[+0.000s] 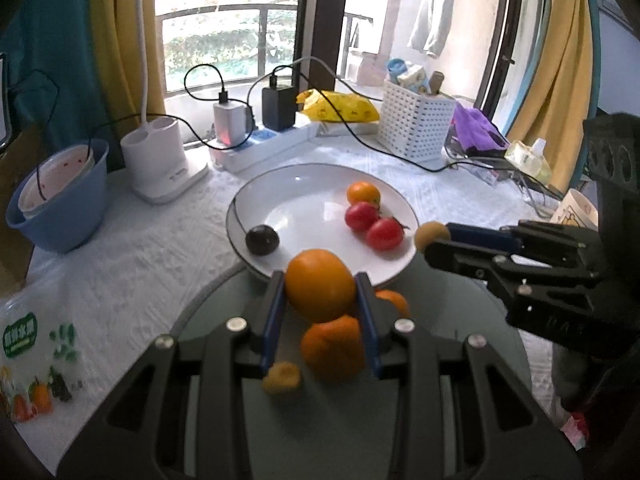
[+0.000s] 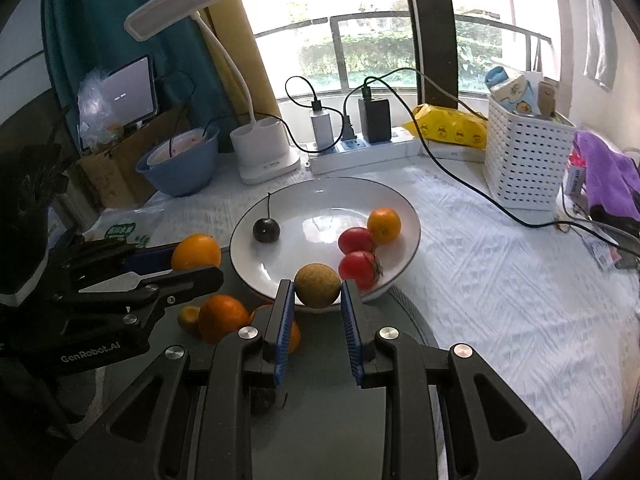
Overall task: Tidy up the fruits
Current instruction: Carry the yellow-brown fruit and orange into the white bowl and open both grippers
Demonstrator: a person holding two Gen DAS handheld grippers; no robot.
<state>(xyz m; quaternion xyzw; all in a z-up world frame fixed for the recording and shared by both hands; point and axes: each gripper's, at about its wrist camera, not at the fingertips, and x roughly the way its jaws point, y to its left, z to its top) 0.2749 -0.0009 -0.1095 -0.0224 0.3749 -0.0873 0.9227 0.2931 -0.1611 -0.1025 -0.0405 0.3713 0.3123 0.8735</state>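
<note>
A white plate (image 1: 304,188) (image 2: 320,200) holds a dark cherry (image 1: 262,241) (image 2: 266,230), two red tomatoes (image 1: 374,226) (image 2: 357,254) and a small orange (image 1: 363,194) (image 2: 384,225). My left gripper (image 1: 320,286) is shut on a large orange (image 1: 320,284) (image 2: 196,251) held above the plate's near rim. My right gripper (image 2: 317,292) is shut on a brownish-yellow round fruit (image 2: 317,285) (image 1: 431,234) at the plate's near edge. Oranges (image 1: 332,348) (image 2: 222,318) and a small yellow fruit (image 1: 282,378) lie on a grey-green tray (image 1: 224,320) below.
Behind the plate stand a white lamp base (image 1: 158,160), a power strip with chargers (image 1: 260,140), a blue bowl (image 1: 60,204), a yellow packet (image 1: 340,106) and a white perforated basket (image 1: 416,124). A black cable (image 1: 400,152) crosses the white tablecloth. A printed plastic bag (image 1: 36,364) lies left.
</note>
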